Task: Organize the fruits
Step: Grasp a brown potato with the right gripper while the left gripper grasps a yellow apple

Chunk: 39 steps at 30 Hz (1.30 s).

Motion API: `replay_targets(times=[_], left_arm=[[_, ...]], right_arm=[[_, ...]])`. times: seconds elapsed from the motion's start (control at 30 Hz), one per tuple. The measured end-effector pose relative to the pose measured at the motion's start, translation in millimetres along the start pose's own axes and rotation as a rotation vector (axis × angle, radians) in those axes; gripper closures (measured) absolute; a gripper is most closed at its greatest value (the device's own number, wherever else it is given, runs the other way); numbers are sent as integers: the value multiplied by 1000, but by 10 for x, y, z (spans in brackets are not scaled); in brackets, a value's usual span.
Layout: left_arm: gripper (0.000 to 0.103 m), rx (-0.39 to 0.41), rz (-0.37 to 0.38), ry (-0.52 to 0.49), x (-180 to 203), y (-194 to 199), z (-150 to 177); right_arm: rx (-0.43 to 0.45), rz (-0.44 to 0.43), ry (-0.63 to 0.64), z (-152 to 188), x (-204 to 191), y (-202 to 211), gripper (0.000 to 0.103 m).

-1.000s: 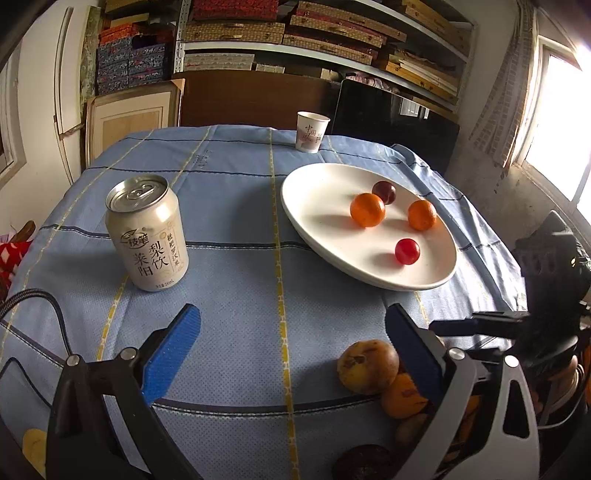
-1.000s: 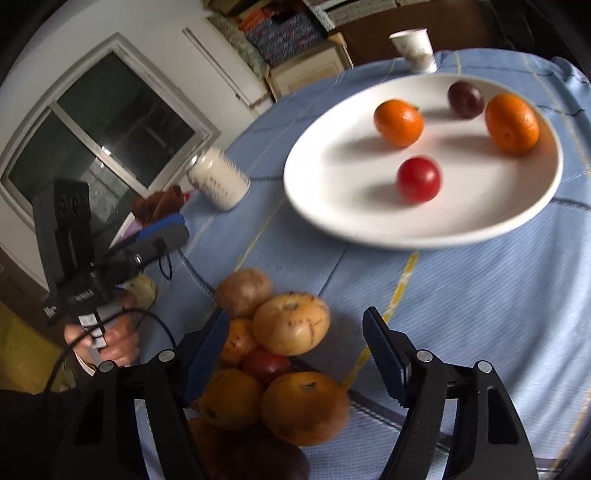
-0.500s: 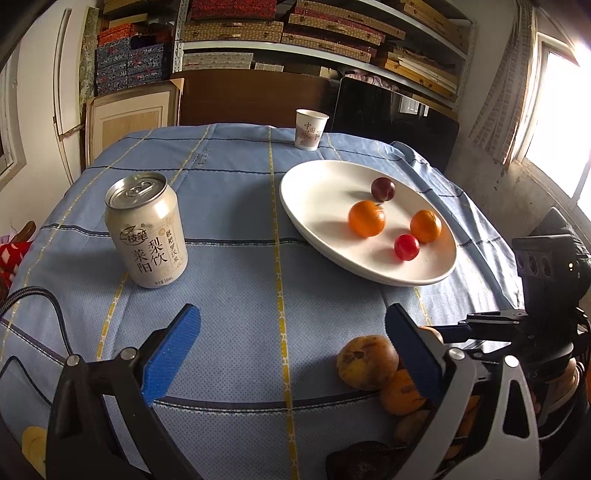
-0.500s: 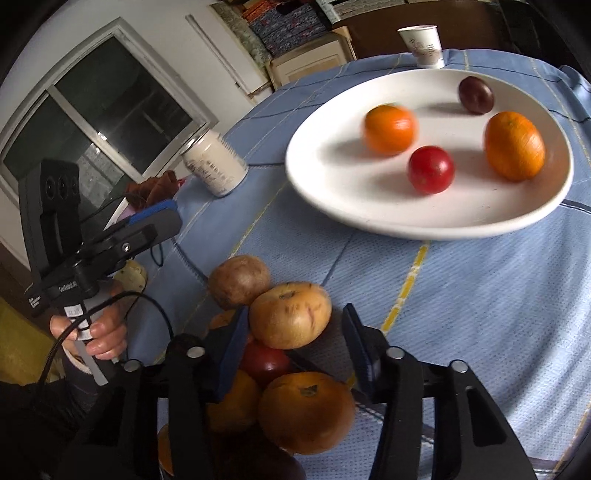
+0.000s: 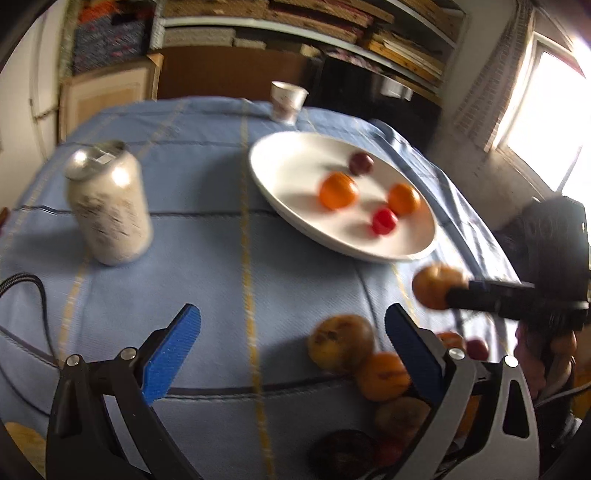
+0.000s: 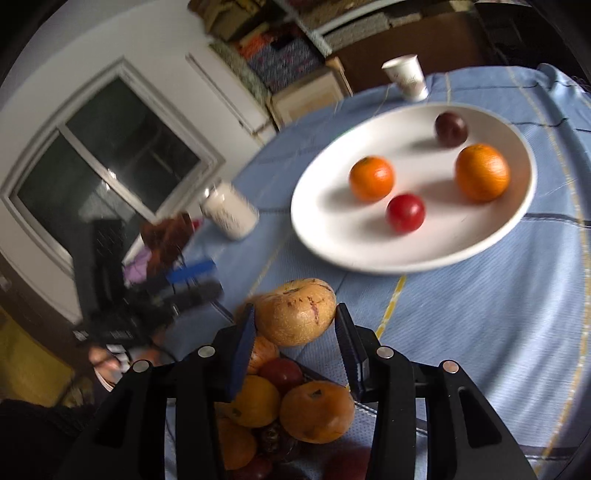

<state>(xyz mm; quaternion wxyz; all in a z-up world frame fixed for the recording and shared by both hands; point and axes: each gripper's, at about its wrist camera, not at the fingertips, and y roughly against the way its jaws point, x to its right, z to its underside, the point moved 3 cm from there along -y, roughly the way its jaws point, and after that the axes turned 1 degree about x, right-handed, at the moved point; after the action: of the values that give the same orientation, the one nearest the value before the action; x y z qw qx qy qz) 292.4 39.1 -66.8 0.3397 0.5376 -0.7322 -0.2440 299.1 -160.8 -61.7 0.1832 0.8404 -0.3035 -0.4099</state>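
Gripping a lifted brown fruit (image 6: 295,312) now; fingers (image 6: 242,347) closed.

A pale can (image 5: 109,206) is seen standing upright on the blue cloth (image 5: 207,280) covering the surface, with lettering too blurred to be read. A paper cup (image 5: 287,101) is set well beyond the can, near the cloth's far edge. Packed shelves (image 5: 332,33) are seen behind the cup.

The can (image 5: 109,206) is smeared, its label unreadable. The fruit pile (image 6: 280,410) sits partly behind the gripper arms and runs off the bottom edge. The cup's (image 6: 406,79) print is too small to read.
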Motion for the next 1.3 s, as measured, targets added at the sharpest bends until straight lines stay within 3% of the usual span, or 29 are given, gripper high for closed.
replay_targets(times=[0.07,0.13,0.4,0.47,0.63,0.97,1.3], left_arm=[[6,-25,25,-15,66,-59,39],[24,-42,35,-36,127,-104,67],[26,-83,62,-39,179,-223,108],[38,-101,83,-39,196,-263,120],[47,-113,111,-37,225,-316,131],[53,-158,205,64,119,-400,134],[57,-139,171,46,165,-395,136]], right_arm=[[10,-2,-10,2,16,36,59],[8,-7,-13,10,8,28,59],[9,-17,3,38,-73,67,59],[12,-17,3,43,-70,77,59],[14,-23,3,44,-77,83,59],[11,-21,0,61,-77,87,59],[19,-8,-3,58,-52,96,59]])
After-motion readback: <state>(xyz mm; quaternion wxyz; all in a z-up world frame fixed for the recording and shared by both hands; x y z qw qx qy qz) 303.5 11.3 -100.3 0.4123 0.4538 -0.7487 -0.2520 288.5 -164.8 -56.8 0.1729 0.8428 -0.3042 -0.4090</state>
